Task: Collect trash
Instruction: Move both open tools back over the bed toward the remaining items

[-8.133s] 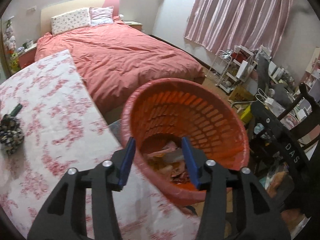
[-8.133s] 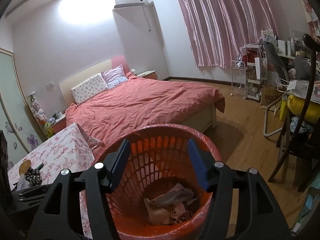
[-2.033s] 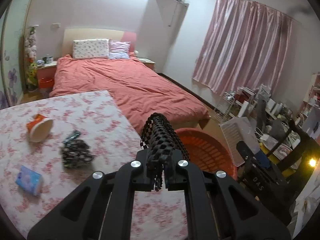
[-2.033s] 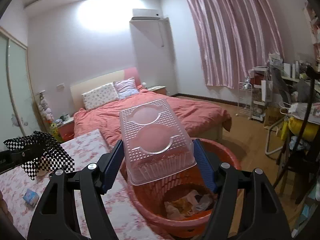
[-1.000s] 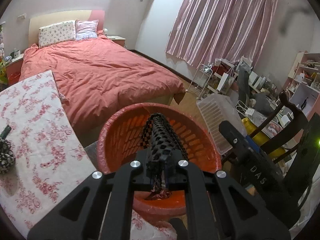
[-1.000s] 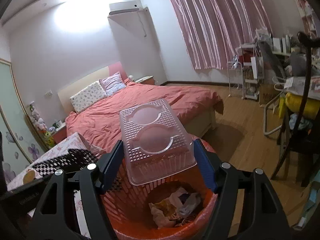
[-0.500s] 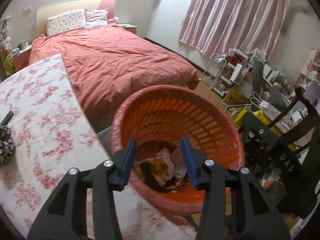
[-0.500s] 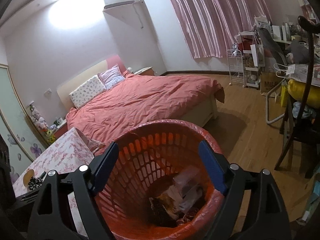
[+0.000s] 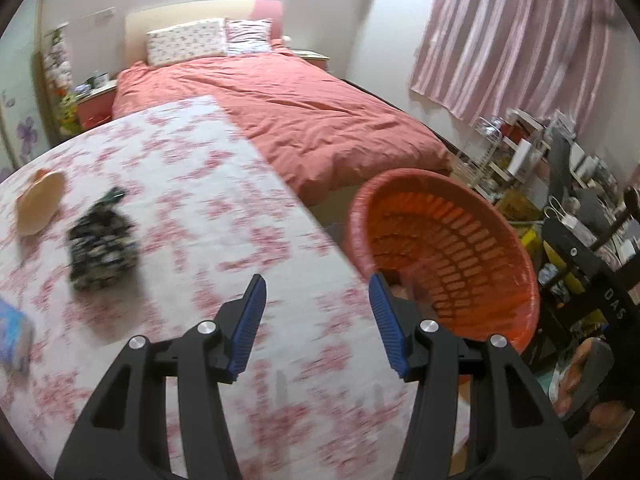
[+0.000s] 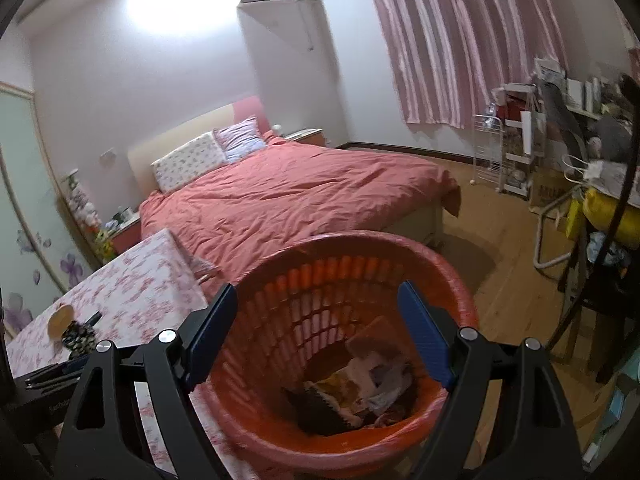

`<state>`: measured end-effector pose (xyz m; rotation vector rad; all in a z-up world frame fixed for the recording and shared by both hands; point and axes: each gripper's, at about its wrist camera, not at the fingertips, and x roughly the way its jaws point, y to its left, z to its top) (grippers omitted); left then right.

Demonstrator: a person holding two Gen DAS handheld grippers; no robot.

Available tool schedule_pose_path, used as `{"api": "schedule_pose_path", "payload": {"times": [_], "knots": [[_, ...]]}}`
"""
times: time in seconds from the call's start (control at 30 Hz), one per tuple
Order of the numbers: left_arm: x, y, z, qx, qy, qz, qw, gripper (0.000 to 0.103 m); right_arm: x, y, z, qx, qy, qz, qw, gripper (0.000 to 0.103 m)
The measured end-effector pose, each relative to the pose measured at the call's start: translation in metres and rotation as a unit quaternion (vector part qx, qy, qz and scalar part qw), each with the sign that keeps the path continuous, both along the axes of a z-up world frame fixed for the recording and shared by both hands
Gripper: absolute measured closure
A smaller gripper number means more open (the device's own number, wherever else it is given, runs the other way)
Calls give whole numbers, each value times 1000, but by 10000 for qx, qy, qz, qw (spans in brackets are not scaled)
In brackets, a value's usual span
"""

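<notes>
Your left gripper (image 9: 316, 312) is empty, jaws just opened, half wide. Next trash, the dark patterned wad (image 9: 100, 246), lies up-left of it on the table (image 9: 208, 200). Right gripper (image 10: 316, 336), wide and empty, hangs over the basket (image 10: 460, 292); left is nearer

Bed (image 10: 304, 196): we see a red cover and two pillows (image 10: 208, 158).
Curtain (image 10: 452, 40): pink, striped.
Floor (image 10: 508, 248): wood.
</notes>
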<state>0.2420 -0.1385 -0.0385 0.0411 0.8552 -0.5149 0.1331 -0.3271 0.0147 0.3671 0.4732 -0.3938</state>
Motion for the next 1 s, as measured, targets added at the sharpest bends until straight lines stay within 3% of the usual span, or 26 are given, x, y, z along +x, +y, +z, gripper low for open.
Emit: {"api": "schedule_pose_path", "payload": {"times": [0.33,0.6,0.83,0.9,1.0], "knots": [[5,107,9,141,-115,1113,9936,46,20,63,11,-176,90,817,9965,22],[9,205,7,180,-54,2165,9761,43,47,130,12,-252,241,1717,9845,22],[4,258,11,135,-109,2619,9649,43,89,193,6,-304,449,2474,9674,23],[3,265,11,122,-108,2674,9634,43,102,206,2,-307,558,2602,9634,32],[5,273,8,93,-46,2729,9620,41,117,222,-5,-274,724,2695,9599,36]]}}
